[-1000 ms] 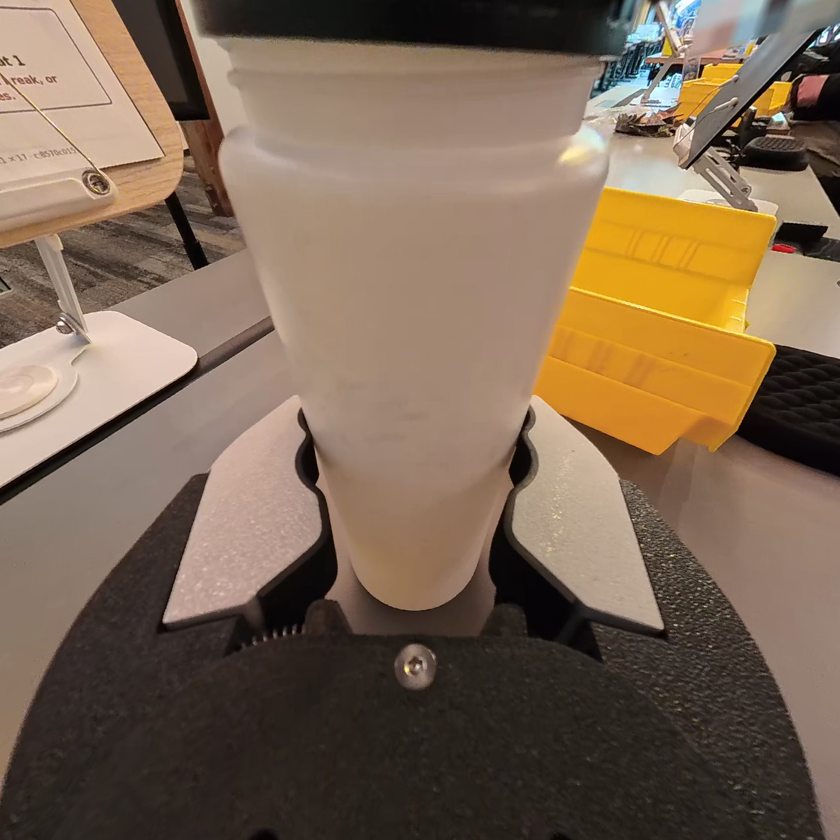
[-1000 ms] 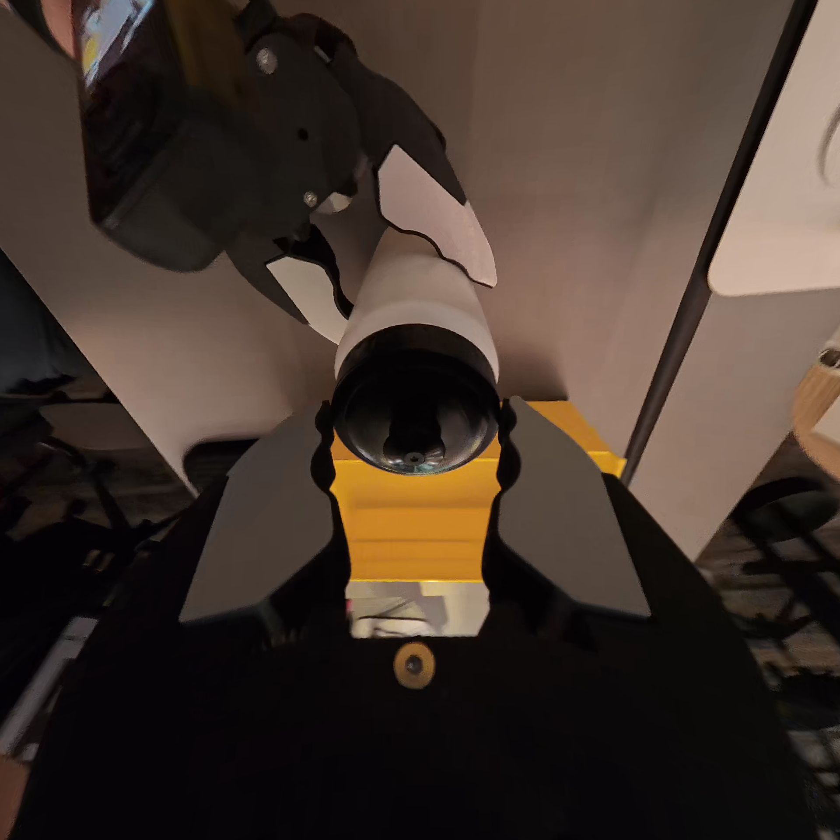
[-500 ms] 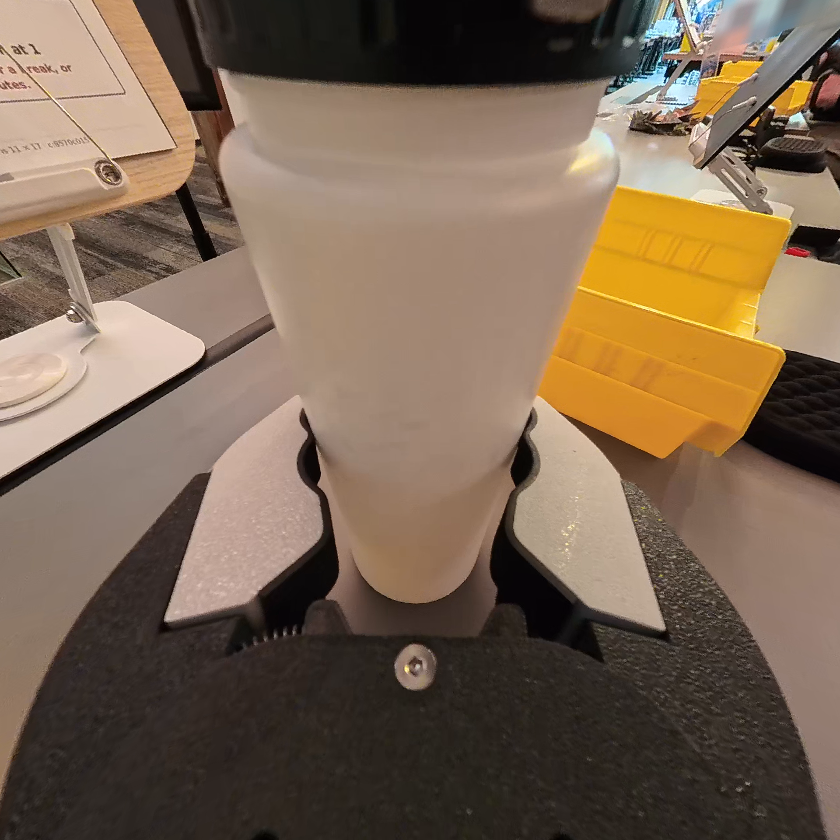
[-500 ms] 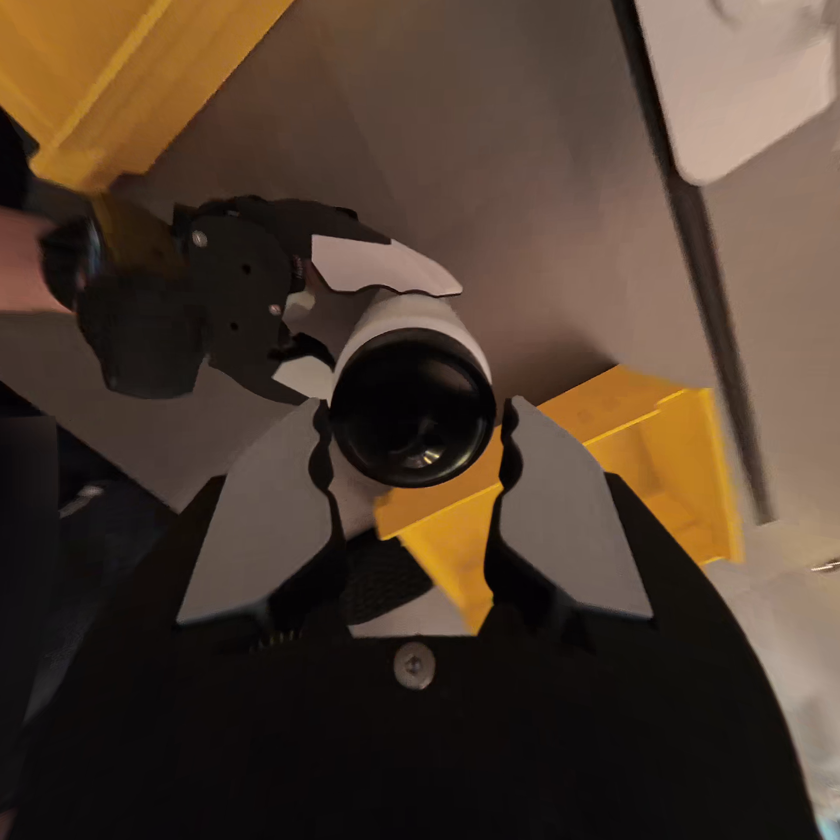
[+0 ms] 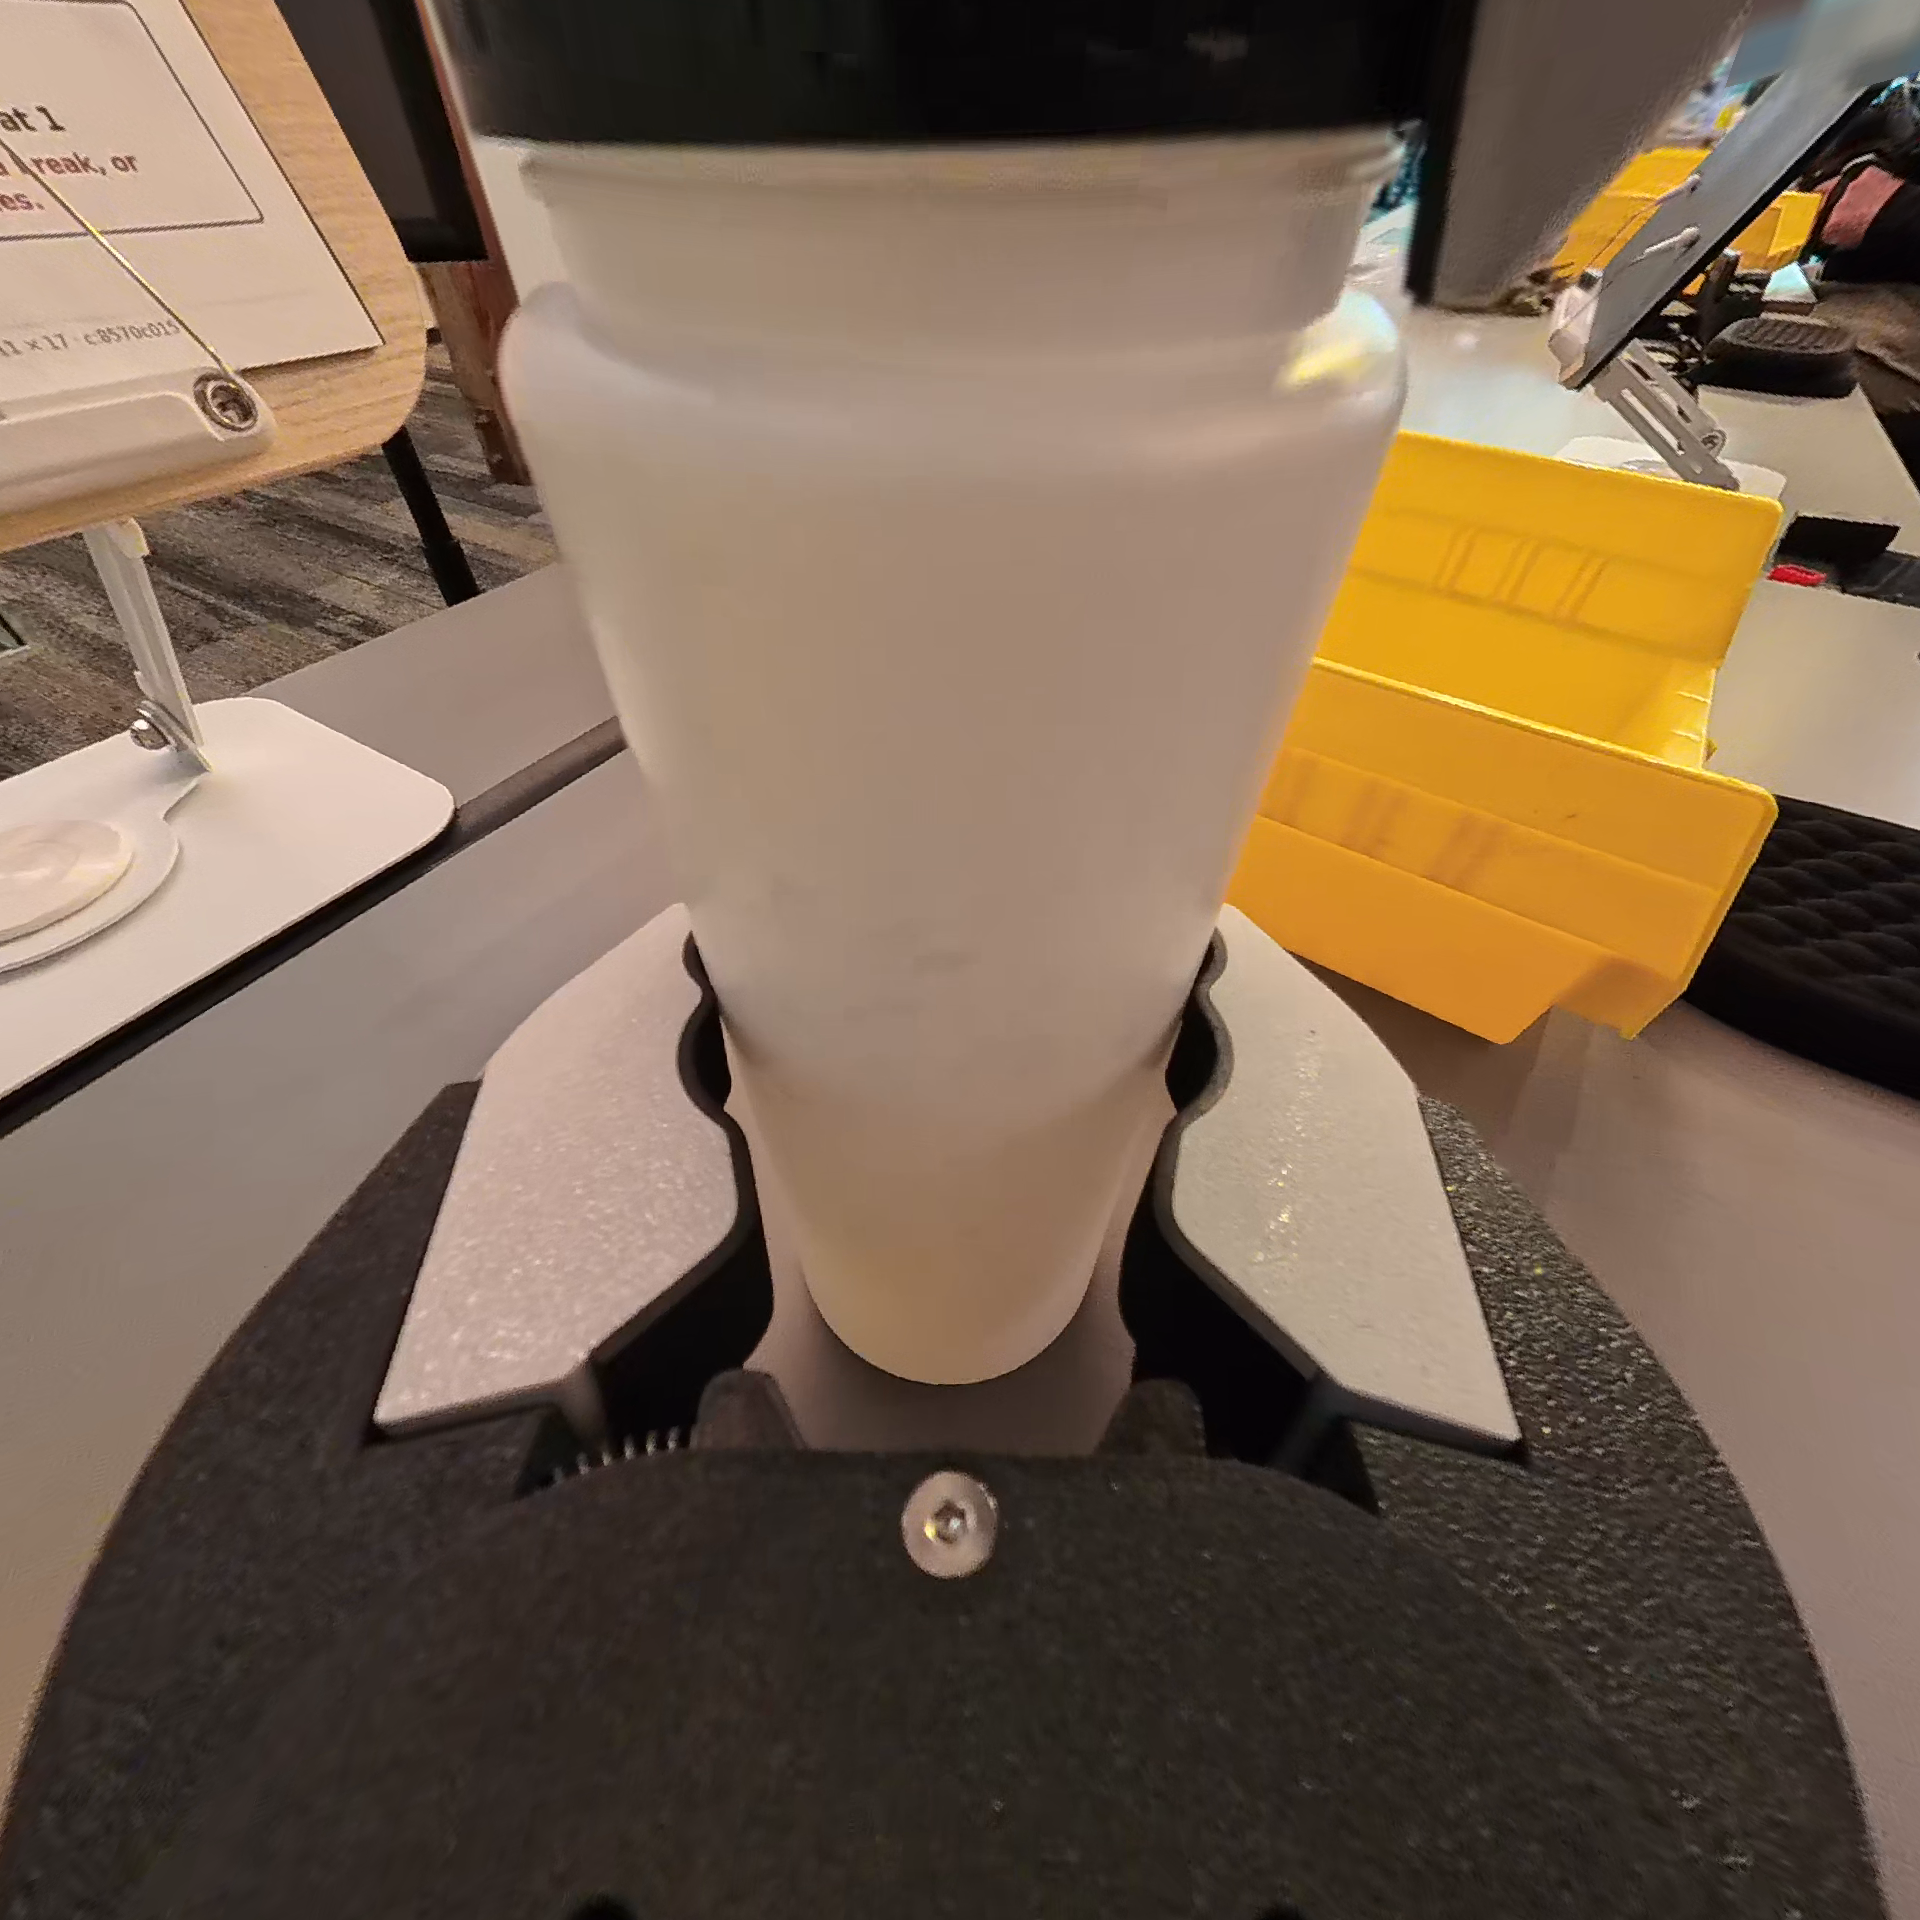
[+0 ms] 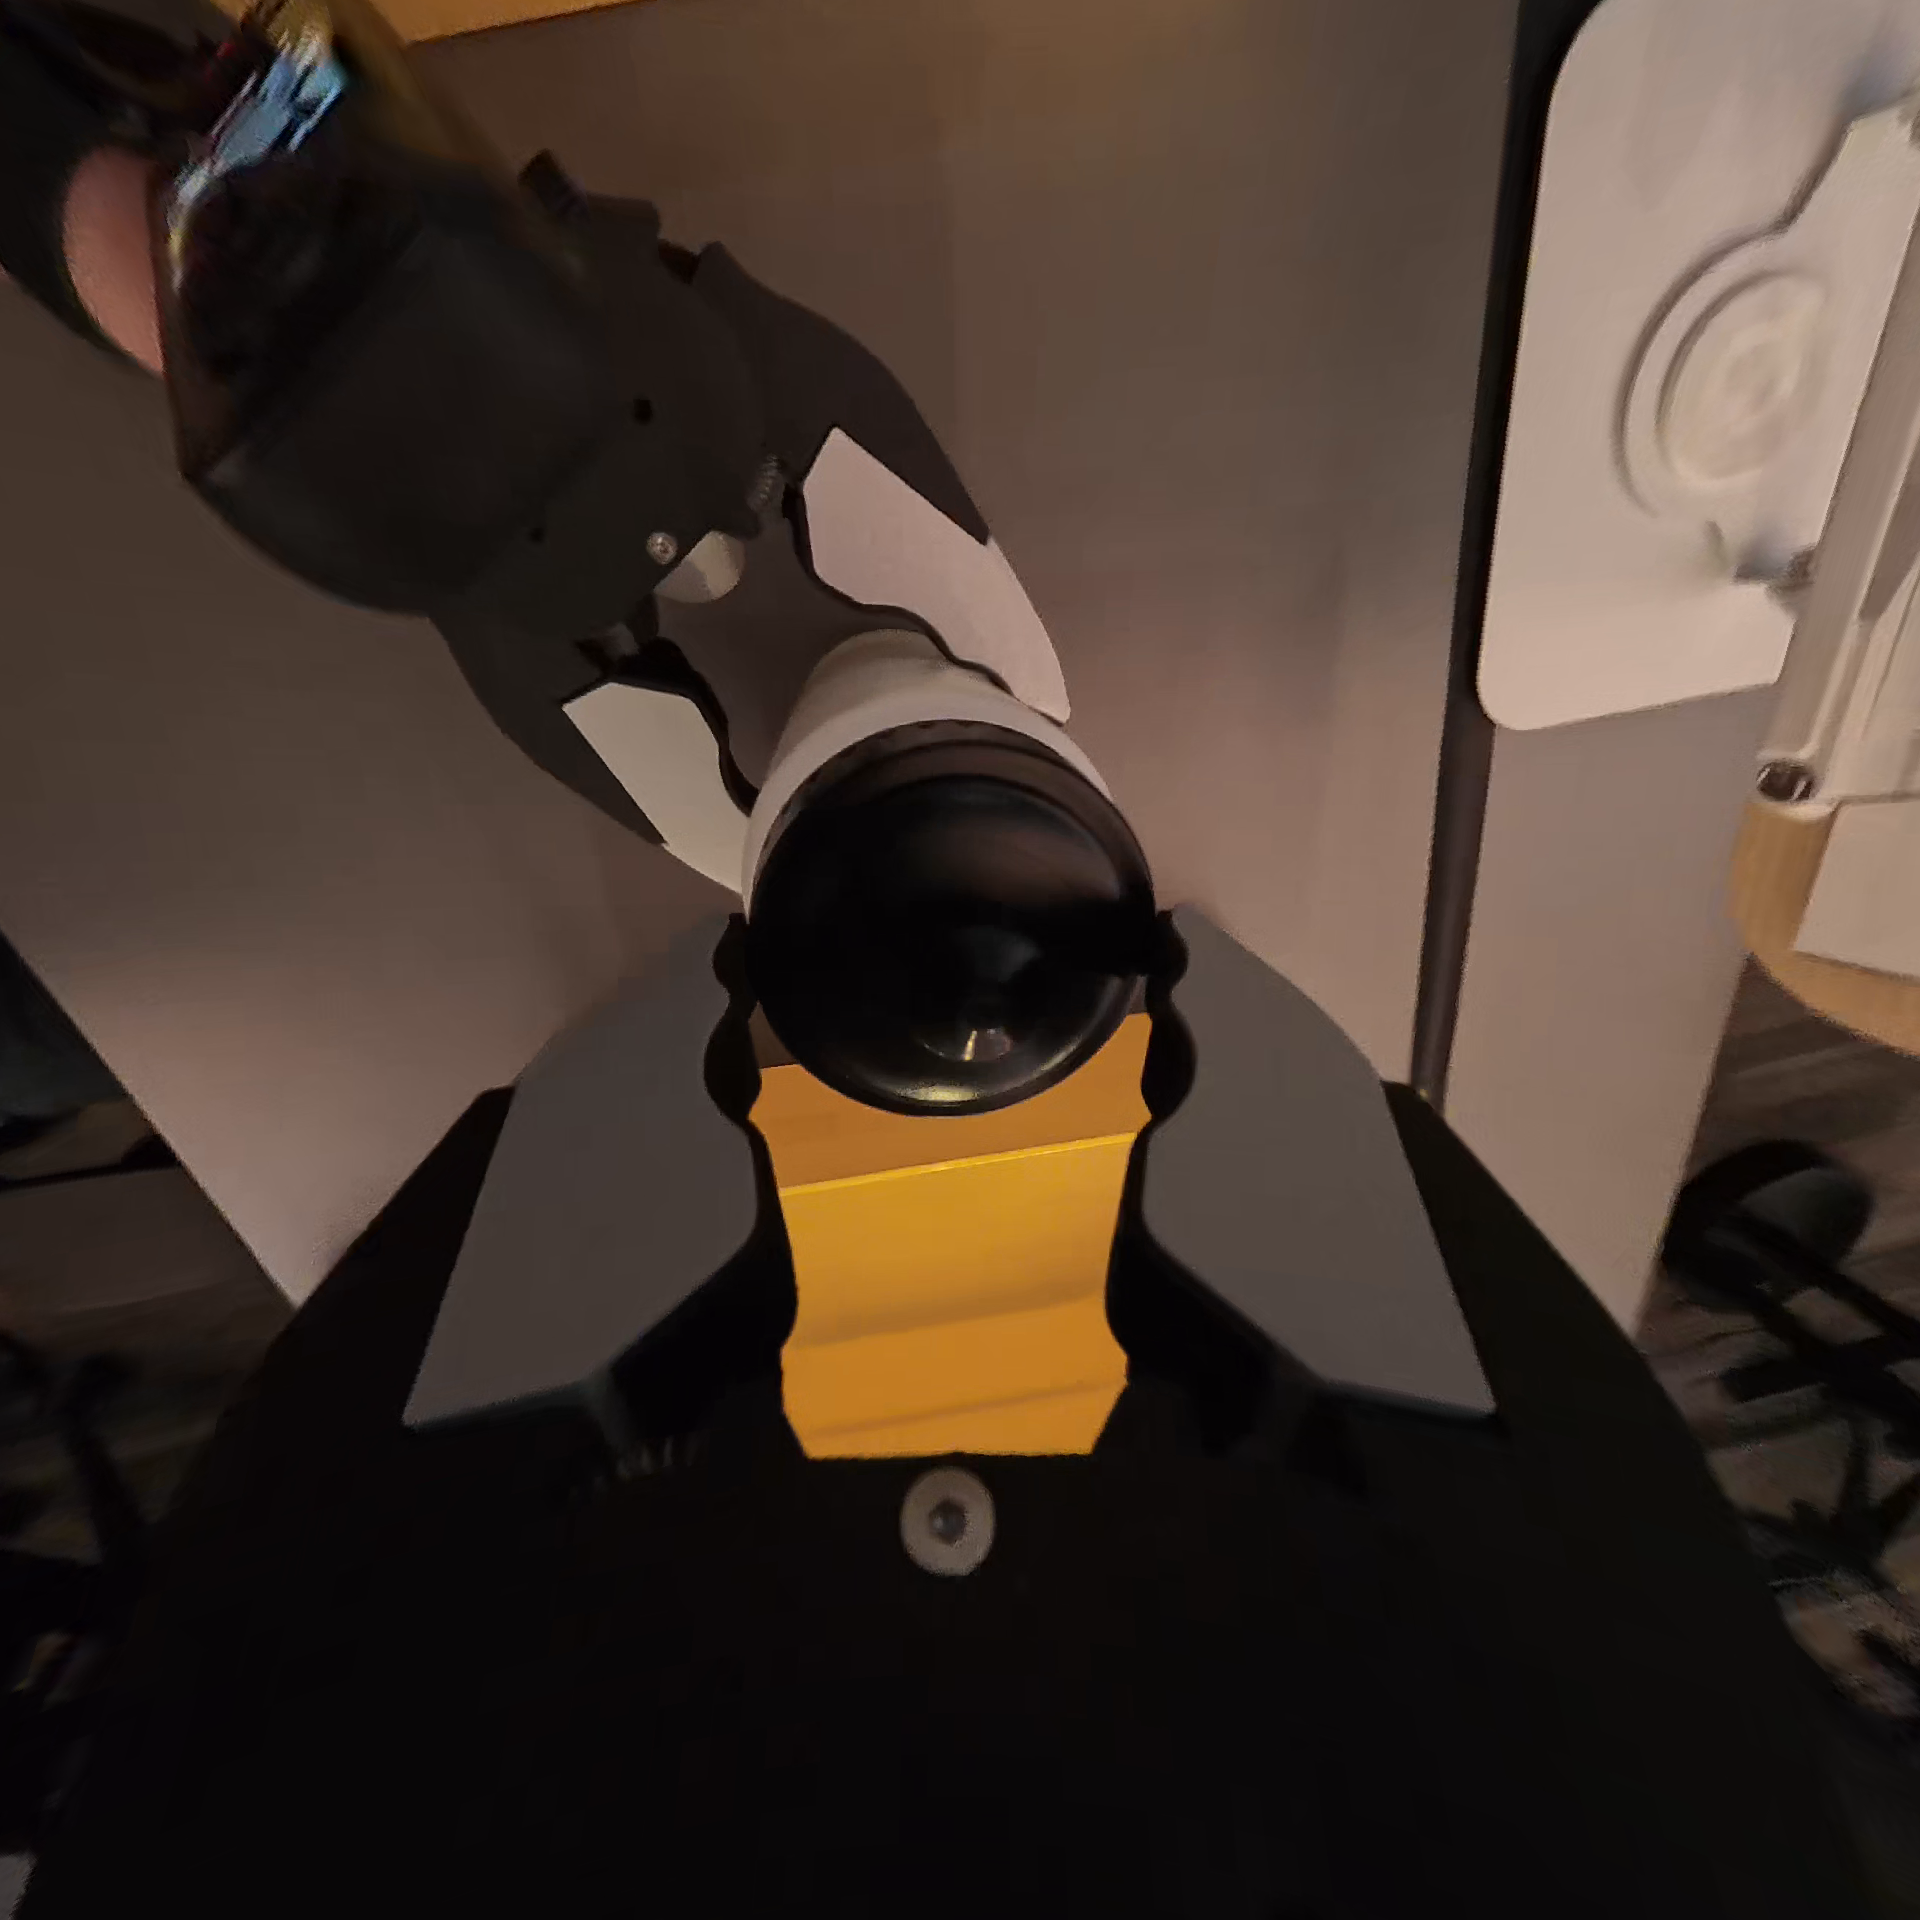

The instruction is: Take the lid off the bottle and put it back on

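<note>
A white bottle (image 5: 956,623) with a black lid (image 5: 935,62) stands upright on the grey table (image 5: 312,1091). My left gripper (image 5: 951,935) is shut on the bottle's lower body. In the right wrist view I look straight down on the lid (image 6: 951,914), which sits on the bottle (image 6: 894,686). My right gripper (image 6: 948,930) has its fingertips closed on the lid's two sides. The left gripper (image 6: 862,764) also shows there, clamping the bottle from the upper left, with a hand behind it.
A yellow bin (image 5: 1507,779) sits just right of the bottle and shows under the lid in the right wrist view (image 6: 956,1247). A white stand base (image 5: 208,800) holding a wooden board is at the left. A black mat (image 5: 1818,935) lies far right.
The right gripper turned around the lid: its view swung one way half a second ago and has swung back. The left gripper and bottle have stayed nearly still.
</note>
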A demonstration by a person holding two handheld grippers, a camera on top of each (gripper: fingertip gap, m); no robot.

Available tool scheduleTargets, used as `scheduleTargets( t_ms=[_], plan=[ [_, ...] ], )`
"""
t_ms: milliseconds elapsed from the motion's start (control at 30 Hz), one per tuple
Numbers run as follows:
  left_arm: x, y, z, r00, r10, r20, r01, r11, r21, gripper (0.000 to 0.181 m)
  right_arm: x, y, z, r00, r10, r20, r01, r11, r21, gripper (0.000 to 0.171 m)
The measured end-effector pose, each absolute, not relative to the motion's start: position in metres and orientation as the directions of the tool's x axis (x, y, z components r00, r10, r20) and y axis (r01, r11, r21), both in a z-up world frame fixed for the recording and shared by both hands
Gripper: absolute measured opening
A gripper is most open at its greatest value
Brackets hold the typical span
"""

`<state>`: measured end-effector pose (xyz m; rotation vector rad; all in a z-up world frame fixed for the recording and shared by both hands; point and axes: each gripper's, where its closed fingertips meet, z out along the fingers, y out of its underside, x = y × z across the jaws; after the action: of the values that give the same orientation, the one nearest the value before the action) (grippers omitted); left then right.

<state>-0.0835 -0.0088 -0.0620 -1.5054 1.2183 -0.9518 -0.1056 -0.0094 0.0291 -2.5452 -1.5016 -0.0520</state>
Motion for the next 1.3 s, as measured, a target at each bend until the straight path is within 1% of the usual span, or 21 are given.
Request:
scheduleTargets(
  t_ms=[67, 133, 200, 233, 333, 467, 533, 600, 667, 733, 767, 800, 867, 933, 1000, 1033, 1067, 1133, 1200, 1300],
  plan=[
    [-0.083, -0.008, -0.062, 0.217, -0.976, 0.005, -0.249, -0.061, -0.967, 0.085, -0.105, -0.010, 0.029, 0.592, 0.799, 0.109, 0.805, -0.577, -0.139, 0.074],
    [-0.083, -0.008, -0.062, 0.241, -0.970, -0.002, -0.259, -0.062, -0.964, 0.085, -0.102, -0.011, 0.028, 0.715, 0.686, 0.132, 0.699, -0.707, -0.111, 0.074],
    [-0.085, -0.007, -0.063, 0.264, -0.965, 0.003, -0.261, -0.075, -0.962, 0.085, -0.105, -0.010, 0.028, 0.841, 0.519, 0.151, 0.539, -0.828, -0.153, 0.074],
    [-0.086, -0.007, -0.063, 0.265, -0.964, 0.003, -0.261, -0.074, -0.962, 0.085, -0.106, -0.009, 0.027, 0.861, 0.479, 0.172, 0.506, -0.845, -0.175, 0.074],
    [-0.086, -0.007, -0.062, 0.264, -0.965, 0.003, -0.259, -0.074, -0.963, 0.085, -0.107, -0.009, 0.028, 0.852, 0.488, 0.190, 0.520, -0.833, -0.190, 0.074],
    [-0.085, -0.008, -0.062, 0.244, -0.970, 0.004, -0.257, -0.069, -0.964, 0.085, -0.104, -0.009, 0.033, 0.761, 0.615, 0.207, 0.649, -0.732, -0.206, 0.075],
    [-0.084, -0.008, -0.062, 0.235, -0.972, 0.002, -0.255, -0.064, -0.965, 0.085, -0.102, -0.005, 0.042, 0.699, 0.676, 0.231, 0.715, -0.654, -0.247, 0.080],
    [-0.084, -0.008, -0.062, 0.226, -0.974, 0.003, -0.252, -0.062, -0.966, 0.085, -0.105, -0.006, 0.045, 0.641, 0.741, 0.201, 0.762, -0.585, -0.278, 0.083],
    [-0.084, -0.008, -0.062, 0.221, -0.975, 0.005, -0.248, -0.061, -0.967, 0.085, -0.104, -0.007, 0.041, 0.586, 0.789, 0.185, 0.802, -0.533, -0.271, 0.086],
    [-0.084, -0.008, -0.062, 0.219, -0.976, 0.005, -0.248, -0.061, -0.967, 0.085, -0.103, -0.008, 0.035, 0.557, 0.814, 0.165, 0.821, -0.508, -0.262, 0.086],
    [-0.084, -0.008, -0.062, 0.219, -0.976, 0.005, -0.249, -0.061, -0.967, 0.085, -0.104, -0.011, 0.032, 0.553, 0.822, 0.135, 0.821, -0.510, -0.257, 0.079],
    [-0.084, -0.008, -0.062, 0.220, -0.975, 0.005, -0.249, -0.061, -0.967, 0.085, -0.104, -0.011, 0.030, 0.558, 0.820, 0.131, 0.817, -0.515, -0.259, 0.073],
    [-0.084, -0.008, -0.062, 0.228, -0.974, 0.004, -0.252, -0.063, -0.966, 0.085, -0.104, -0.011, 0.029, 0.602, 0.792, 0.101, 0.784, -0.561, -0.264, 0.073],
    [-0.084, -0.008, -0.063, 0.246, -0.969, 0.000, -0.261, -0.066, -0.963, 0.085, -0.103, -0.011, 0.030, 0.690, 0.720, 0.075, 0.711, -0.655, -0.254, 0.073],
    [-0.084, -0.007, -0.063, 0.265, -0.964, -0.002, -0.267, -0.071, -0.961, 0.085, -0.101, -0.012, 0.029, 0.814, 0.576, 0.079, 0.576, -0.782, -0.240, 0.073],
    [-0.085, -0.006, -0.063, 0.277, -0.961, -0.001, -0.267, -0.076, -0.961, 0.085, -0.102, -0.012, 0.029, 0.874, 0.478, 0.083, 0.482, -0.838, -0.255, 0.073],
    [-0.085, -0.006, -0.063, 0.285, -0.958, 0.000, -0.268, -0.080, -0.960, 0.085, -0.103, -0.011, 0.028, 0.899, 0.425, 0.105, 0.436, -0.856, -0.278, 0.073],
    [-0.086, -0.006, -0.063, 0.289, -0.957, 0.003, -0.265, -0.083, -0.961, 0.085, -0.105, -0.010, 0.027, 0.892, 0.421, 0.165, 0.452, -0.844, -0.288, 0.074],
    [-0.087, -0.006, -0.063, 0.277, -0.961, 0.005, -0.259, -0.080, -0.963, 0.085, -0.106, -0.011, 0.027, 0.881, 0.447, 0.157, 0.474, -0.833, -0.284, 0.074],
    [-0.086, -0.008, -0.063, 0.255, -0.967, 0.006, -0.256, -0.073, -0.964, 0.085, -0.103, -0.010, 0.034, 0.795, 0.583, 0.167, 0.605, -0.749, -0.270, 0.078]
  ],
)
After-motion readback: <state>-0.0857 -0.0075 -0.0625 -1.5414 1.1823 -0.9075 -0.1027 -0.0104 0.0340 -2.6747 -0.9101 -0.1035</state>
